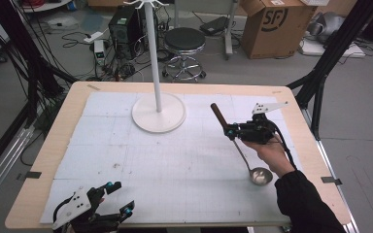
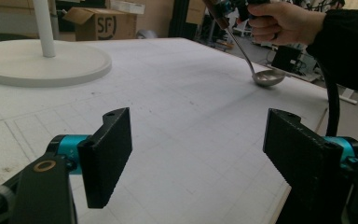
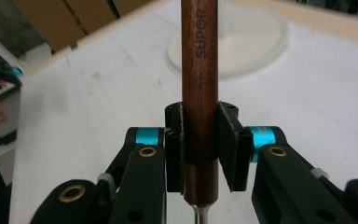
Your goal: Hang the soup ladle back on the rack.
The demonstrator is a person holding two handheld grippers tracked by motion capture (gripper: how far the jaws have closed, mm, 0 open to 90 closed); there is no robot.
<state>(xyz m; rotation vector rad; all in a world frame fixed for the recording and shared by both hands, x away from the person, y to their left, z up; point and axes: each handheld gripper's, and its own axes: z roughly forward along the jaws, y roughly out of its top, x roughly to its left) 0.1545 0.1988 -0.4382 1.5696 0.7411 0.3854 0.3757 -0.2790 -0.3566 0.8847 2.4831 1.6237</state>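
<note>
Left gripper (image 1: 118, 198): seen at the near left edge of the table (image 1: 48, 145) in the high view; its jaws are spread wide with nothing between them, as is shown in its own view (image 2: 196, 156), where bare mat lies in the gap.
Mat (image 1: 126, 160): a white gridded sheet is laid over most of the tabletop; faint scuffs are seen on it.
Stand (image 1: 158, 112): a round white base with an upright white pole is placed at the far middle of the mat, well apart from both grippers.
Ladle (image 1: 243, 150): it is held tilted over the right part of the mat, brown wooden handle up and toward the stand, steel bowl (image 1: 261, 175) low and near the mat; whether the bowl touches cannot be told. "SUPOR" is printed on the handle (image 3: 200, 70).
Right gripper (image 1: 231, 131): its jaws are clamped on the ladle's handle from both sides (image 3: 200, 149), close to where wood meets metal.
Right hand (image 1: 267, 150): it is wrapped around the gripper's body, dark sleeve behind.
</note>
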